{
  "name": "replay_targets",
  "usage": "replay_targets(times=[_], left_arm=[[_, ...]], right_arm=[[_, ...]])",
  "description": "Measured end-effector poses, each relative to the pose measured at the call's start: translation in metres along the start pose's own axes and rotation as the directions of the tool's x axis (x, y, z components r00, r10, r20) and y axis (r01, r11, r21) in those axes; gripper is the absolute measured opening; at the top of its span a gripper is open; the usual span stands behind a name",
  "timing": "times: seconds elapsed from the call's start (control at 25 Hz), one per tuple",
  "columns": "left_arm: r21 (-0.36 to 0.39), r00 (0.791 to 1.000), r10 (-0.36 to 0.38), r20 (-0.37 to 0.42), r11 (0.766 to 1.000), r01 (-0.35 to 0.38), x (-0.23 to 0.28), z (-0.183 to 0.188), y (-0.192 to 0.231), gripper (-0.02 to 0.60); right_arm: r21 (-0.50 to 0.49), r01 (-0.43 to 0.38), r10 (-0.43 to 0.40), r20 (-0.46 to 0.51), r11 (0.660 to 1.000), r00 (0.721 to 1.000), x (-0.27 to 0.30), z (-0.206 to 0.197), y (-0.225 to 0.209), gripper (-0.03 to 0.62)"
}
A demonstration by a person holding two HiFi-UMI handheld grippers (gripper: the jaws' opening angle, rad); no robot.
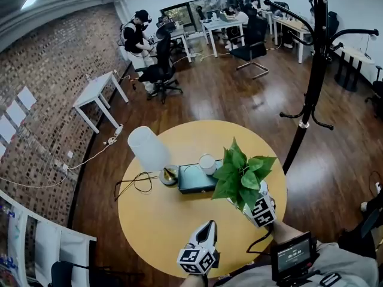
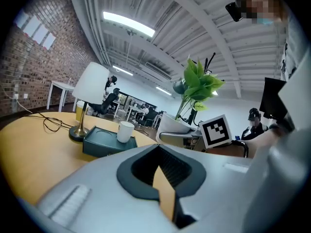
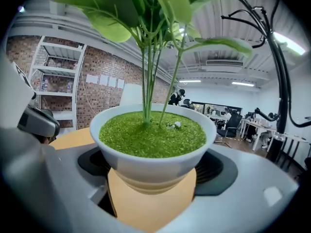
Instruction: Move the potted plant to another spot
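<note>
Head view, left to right, with places given from the teal box (image 1: 197, 179) at the middle of the round table (image 1: 149, 226): a white-shaded lamp (image 1: 148, 148) stands just left of the box. A white cup (image 1: 207, 164) sits on the box's far right corner. The potted plant (image 1: 242, 178) is just right of the box, near the table's right edge, and a black coat stand (image 1: 314, 70) rises from the floor well to the right.

The left gripper (image 1: 207, 227) hovers on the person's side of the box, jaws brought together with nothing between them. The right gripper (image 3: 153, 191) has its jaws spread wide and clamped on the white pot's lower wall.

Progress: the pot is grasped and appears held clear of the tabletop. Carrying it to a new spot and setting it down remain, and bare tabletop lies left of and nearer than the box.

Only the right gripper view shows the pads against the pot and its green surface layer, since leaves hide both in the head view. The left gripper view adds the pot's side profile. Only the head view shows the table layout.
</note>
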State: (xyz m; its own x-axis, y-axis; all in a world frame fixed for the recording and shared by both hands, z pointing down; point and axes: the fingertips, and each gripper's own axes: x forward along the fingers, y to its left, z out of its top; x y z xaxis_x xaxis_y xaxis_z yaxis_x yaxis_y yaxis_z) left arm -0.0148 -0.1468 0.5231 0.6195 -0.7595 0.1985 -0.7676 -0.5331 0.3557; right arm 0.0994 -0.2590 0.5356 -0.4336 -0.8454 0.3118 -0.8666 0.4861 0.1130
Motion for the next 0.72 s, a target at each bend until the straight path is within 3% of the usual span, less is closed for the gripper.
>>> replay_targets(times=[0.24, 0.56, 0.72], left_arm=[[0.027, 0.997, 0.042, 0.065, 0.999, -0.044, -0.021, 0.018, 0.018, -0.005], [0.036, 0.986, 0.133, 0.106, 0.99, -0.137, -0.034, 0.036, 0.01, -0.005], [0.038, 0.977, 0.171, 0.126, 0.983, -0.177, -0.061, 0.04, 0.018, -0.005]], right_arm=[[-0.039, -0.052, 0.053, 0.041, 0.998, 0.998, 0.002, 0.023, 0.037, 0.508], [-0.07, -0.169, 0.173, 0.052, 0.983, 0.984, -0.01, 0.041, 0.068, 0.509], [-0.095, -0.224, 0.23, 0.057, 0.97, 0.972, -0.012, 0.049, 0.108, 0.508]])
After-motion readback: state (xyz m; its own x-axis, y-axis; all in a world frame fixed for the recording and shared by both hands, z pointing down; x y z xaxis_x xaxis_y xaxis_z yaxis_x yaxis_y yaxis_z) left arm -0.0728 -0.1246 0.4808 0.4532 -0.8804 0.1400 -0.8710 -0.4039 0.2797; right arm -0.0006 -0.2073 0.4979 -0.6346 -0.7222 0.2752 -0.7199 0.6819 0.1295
